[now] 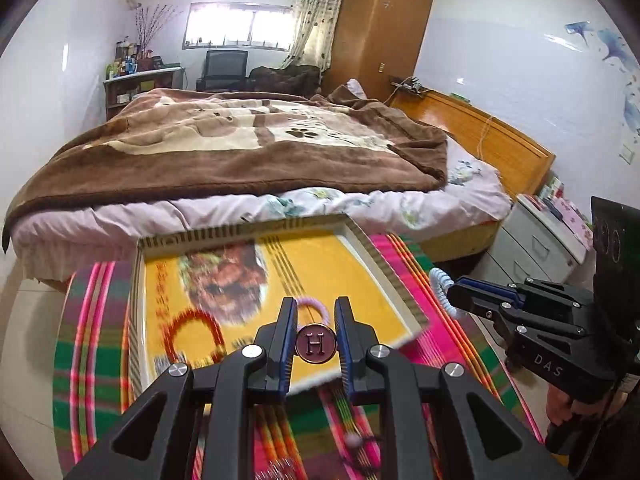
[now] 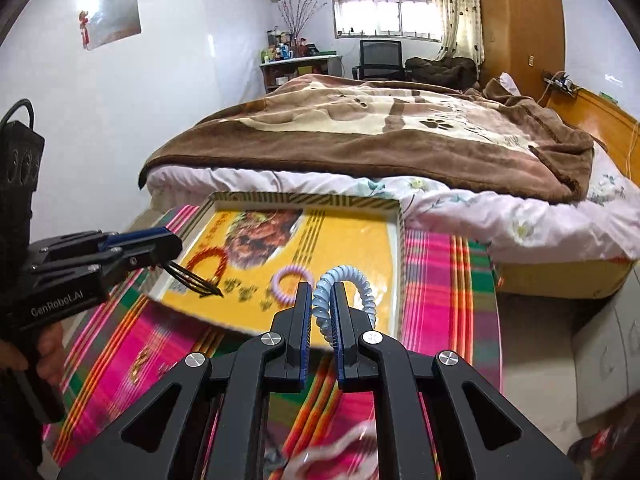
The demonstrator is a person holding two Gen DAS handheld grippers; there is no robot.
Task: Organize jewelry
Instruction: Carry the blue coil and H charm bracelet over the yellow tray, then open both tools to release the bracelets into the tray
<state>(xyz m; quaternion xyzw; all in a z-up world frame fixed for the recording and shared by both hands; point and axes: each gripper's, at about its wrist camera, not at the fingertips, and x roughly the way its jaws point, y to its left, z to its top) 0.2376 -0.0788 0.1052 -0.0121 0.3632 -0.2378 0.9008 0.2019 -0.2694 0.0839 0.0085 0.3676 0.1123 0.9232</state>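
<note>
My left gripper (image 1: 316, 320) is shut on a round maroon button hair tie marked H (image 1: 316, 343), held above the near edge of the yellow tray (image 1: 360, 256); its black elastic strands (image 2: 196, 278) hang below it in the right wrist view. My right gripper (image 2: 321, 300) is shut on a pale blue spiral hair tie (image 2: 344, 276), over the tray's near right part. It also shows in the left wrist view (image 1: 440, 284). In the tray lie a pink spiral hair tie (image 2: 286, 282) and a red bead bracelet (image 2: 208, 262).
The tray sits on a table with a pink and green striped cloth (image 2: 436, 280). More small items (image 1: 356, 440) lie blurred on the cloth near me. A bed with a brown blanket (image 1: 240, 148) stands right behind the table. A grey drawer unit (image 1: 536, 248) stands at the right.
</note>
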